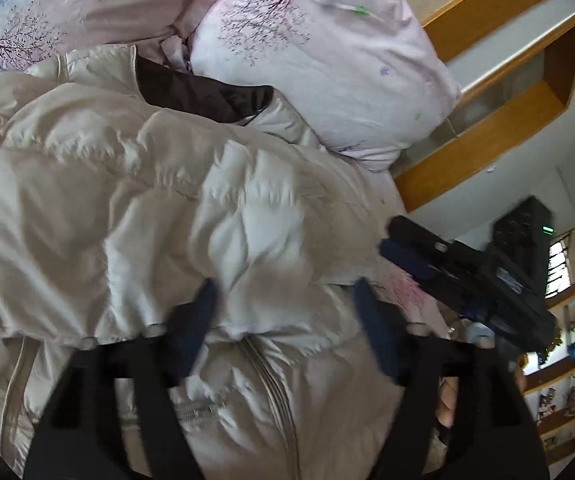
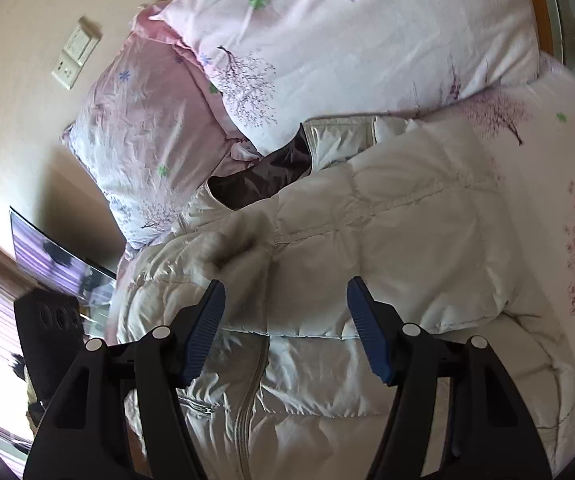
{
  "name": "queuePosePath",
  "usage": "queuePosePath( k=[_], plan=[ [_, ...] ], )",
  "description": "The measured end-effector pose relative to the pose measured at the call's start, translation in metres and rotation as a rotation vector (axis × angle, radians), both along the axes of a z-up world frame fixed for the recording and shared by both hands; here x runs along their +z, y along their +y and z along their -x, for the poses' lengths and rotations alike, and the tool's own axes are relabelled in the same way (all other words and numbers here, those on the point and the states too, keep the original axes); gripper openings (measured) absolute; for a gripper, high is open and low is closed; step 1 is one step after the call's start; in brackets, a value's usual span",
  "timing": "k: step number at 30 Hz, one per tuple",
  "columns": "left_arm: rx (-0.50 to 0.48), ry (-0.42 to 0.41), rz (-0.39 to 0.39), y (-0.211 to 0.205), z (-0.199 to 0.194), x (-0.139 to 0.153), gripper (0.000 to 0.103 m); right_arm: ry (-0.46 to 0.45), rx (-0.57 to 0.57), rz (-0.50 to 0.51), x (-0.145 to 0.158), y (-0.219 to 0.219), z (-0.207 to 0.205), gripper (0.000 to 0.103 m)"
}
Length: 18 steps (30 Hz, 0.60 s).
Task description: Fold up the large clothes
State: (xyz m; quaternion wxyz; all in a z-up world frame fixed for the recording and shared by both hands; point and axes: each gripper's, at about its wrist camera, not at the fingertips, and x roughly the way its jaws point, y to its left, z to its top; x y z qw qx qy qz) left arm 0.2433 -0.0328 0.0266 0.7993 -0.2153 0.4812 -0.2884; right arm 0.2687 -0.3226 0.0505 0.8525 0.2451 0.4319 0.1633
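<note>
On the bed, a puffy white coat by the pillows. Left claw and right claw both wide apart, grabbing nothing. Might puff back up and unfold, being so slippery.

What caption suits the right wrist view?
Open right gripper above a white puffer jacket on a floral bed, pillows behind.

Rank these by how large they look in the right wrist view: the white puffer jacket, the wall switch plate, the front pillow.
1. White puffer jacket, largest, though it lies nearest the camera.
2. Front pillow.
3. Wall switch plate, clearly smallest; it is also farthest away, so its true size is unsure.
</note>
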Motion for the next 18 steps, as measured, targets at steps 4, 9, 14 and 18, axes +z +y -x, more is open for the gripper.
queuePosePath(
  k=[4, 9, 14, 18],
  plan=[
    [-0.016, -0.054, 0.055, 0.034, 0.019, 0.023, 0.083, 0.059, 0.036, -0.063, -0.012, 0.001, -0.007, 0.065],
    [0.139, -0.141, -0.049, 0.103, 0.030, 0.038, 0.083, 0.141, 0.122, -0.097, -0.032, 0.024, -0.017, 0.056],
    [0.350, -0.184, -0.334, 0.169, 0.040, 0.033, 0.083, 0.201, 0.202, -0.064, -0.050, 0.057, -0.027, 0.044],
    [0.396, -0.163, -0.455, 0.193, 0.046, 0.019, 0.083, 0.132, 0.220, 0.011, -0.044, 0.081, -0.024, 0.012]
  ],
)
